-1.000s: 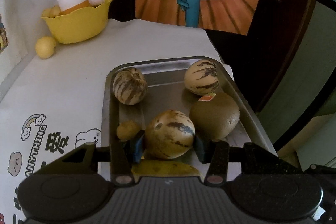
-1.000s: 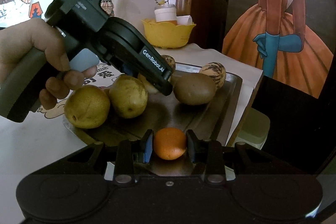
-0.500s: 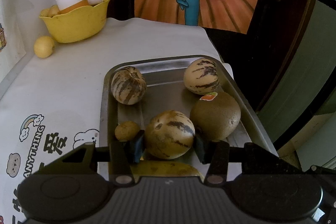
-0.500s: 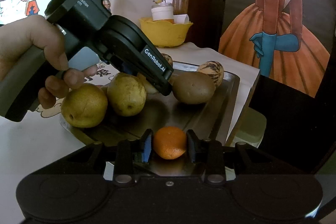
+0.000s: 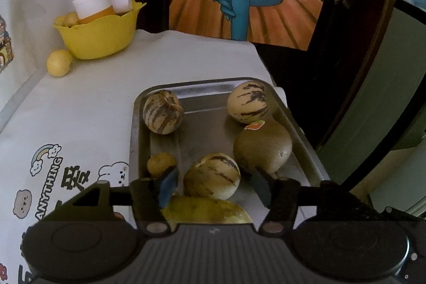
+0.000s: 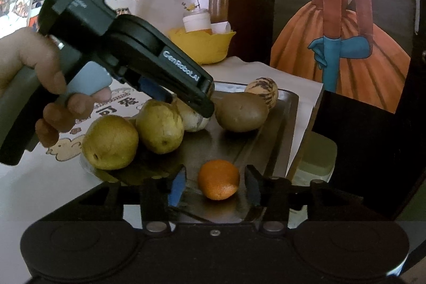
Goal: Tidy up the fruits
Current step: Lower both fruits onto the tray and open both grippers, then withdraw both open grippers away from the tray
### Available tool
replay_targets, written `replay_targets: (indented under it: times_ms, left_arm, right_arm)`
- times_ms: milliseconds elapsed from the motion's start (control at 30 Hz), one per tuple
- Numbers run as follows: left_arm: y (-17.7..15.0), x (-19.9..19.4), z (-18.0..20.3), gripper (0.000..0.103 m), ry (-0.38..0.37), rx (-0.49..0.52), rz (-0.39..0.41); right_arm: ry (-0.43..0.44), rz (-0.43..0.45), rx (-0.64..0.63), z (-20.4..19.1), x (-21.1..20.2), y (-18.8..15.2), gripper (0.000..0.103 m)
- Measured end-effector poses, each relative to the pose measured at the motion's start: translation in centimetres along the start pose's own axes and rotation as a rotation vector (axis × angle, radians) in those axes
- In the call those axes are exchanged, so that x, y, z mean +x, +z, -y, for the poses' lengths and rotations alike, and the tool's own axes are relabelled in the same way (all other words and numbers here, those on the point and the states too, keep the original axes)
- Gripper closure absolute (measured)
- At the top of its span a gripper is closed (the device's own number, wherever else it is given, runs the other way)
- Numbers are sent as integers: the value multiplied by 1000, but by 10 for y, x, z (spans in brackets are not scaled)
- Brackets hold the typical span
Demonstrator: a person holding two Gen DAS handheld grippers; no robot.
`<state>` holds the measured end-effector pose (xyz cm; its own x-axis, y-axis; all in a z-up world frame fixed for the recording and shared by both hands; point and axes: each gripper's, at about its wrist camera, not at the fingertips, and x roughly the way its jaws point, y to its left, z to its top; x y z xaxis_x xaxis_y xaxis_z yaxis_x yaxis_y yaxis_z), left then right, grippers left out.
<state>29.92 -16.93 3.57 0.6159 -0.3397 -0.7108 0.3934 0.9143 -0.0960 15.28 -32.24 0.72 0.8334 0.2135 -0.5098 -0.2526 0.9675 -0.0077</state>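
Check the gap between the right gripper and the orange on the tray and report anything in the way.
Nothing visible. The orange sits on the metal tray directly between the right gripper fingers, whose jaws are opening with clear gaps on both sides. The pears lie farther off to the left.

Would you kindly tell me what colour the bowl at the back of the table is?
Yellow bowl; left wrist view shows it best.

"ANYTHING" — tablecloth (image 5: 80, 129), "GenRobot.AI" — left tool (image 6: 186, 87)
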Motion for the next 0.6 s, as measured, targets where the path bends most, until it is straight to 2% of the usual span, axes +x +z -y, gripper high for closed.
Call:
replay_targets:
  times_ms: [233,433,600]
  left_arm:
    - [-4,-23,-7,28,-12,-53,50]
    - [-10,-53,-10,18,15,-64,133]
    - [-20,-83,-18,3,24,-95,221]
  right_arm:
    - [-16,28,28,0,-13,2,40]
    - [-28,63,51,-3,-29,6,26]
    - [-45,99,76,-6,-41,11,16]
